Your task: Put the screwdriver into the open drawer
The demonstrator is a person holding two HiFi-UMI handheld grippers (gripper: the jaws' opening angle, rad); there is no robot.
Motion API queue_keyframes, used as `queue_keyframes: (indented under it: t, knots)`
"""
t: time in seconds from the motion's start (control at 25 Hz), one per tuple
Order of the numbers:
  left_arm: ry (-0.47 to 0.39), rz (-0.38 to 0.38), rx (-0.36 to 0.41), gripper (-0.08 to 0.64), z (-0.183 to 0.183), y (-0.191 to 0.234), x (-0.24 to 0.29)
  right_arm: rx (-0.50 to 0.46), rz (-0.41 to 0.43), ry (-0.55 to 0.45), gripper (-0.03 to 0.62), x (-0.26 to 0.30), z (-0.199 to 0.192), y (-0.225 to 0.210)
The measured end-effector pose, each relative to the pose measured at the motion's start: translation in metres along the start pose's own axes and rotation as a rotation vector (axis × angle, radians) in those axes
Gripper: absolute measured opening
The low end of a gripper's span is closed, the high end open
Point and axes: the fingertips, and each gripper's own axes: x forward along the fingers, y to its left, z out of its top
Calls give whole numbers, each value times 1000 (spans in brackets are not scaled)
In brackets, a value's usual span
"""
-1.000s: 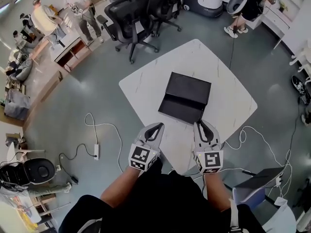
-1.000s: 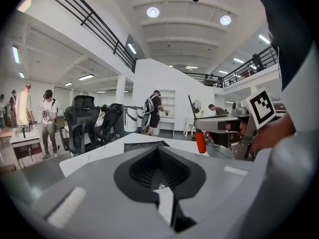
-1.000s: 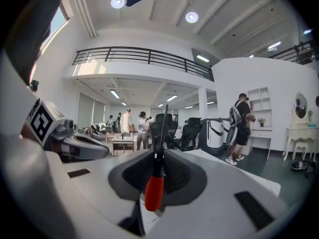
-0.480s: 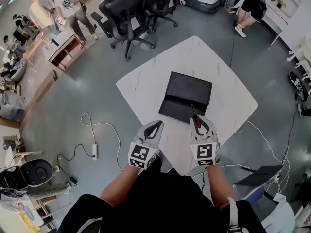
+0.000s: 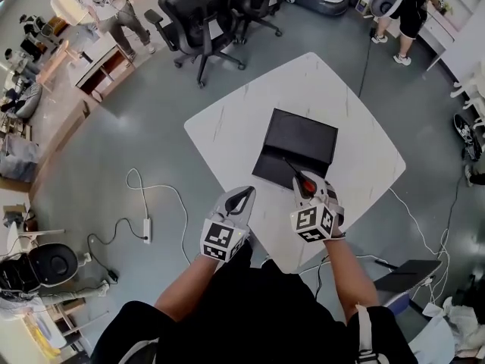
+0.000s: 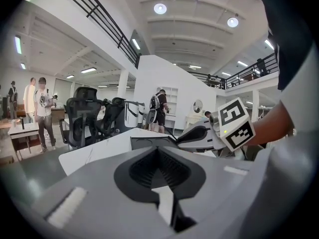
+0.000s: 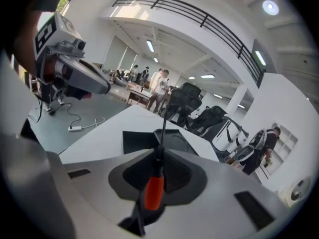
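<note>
A screwdriver (image 5: 306,183) with a red handle and a dark shaft is clamped in my right gripper (image 5: 303,180), which is shut on it. The shaft points up and left, over the near edge of the open drawer (image 5: 274,170) of a black box (image 5: 300,139) on the white table (image 5: 227,127). In the right gripper view the red handle (image 7: 153,191) lies between the jaws and the shaft reaches toward the drawer (image 7: 138,142). My left gripper (image 5: 240,200) is shut on nothing and hovers over the table's near edge, left of the right one.
Black office chairs (image 5: 198,23) stand beyond the table's far corner. A white cable and power strip (image 5: 146,229) lie on the floor to the left. People stand at the far left and far right, and a dark case (image 5: 399,276) sits low at the right.
My right gripper has risen off the table with the screwdriver and swung left toward the drawer. The left gripper has stayed in place.
</note>
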Motion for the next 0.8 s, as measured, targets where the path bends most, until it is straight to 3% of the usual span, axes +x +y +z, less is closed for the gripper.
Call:
queue_keyframes:
  t: [0.4, 0.8]
  knots:
    - [18, 4, -1, 8, -12, 5, -3, -193, 192, 180, 57, 48, -29, 34]
    - [23, 44, -27, 8, -16, 17, -10, -236, 329, 316, 57, 75, -58, 46]
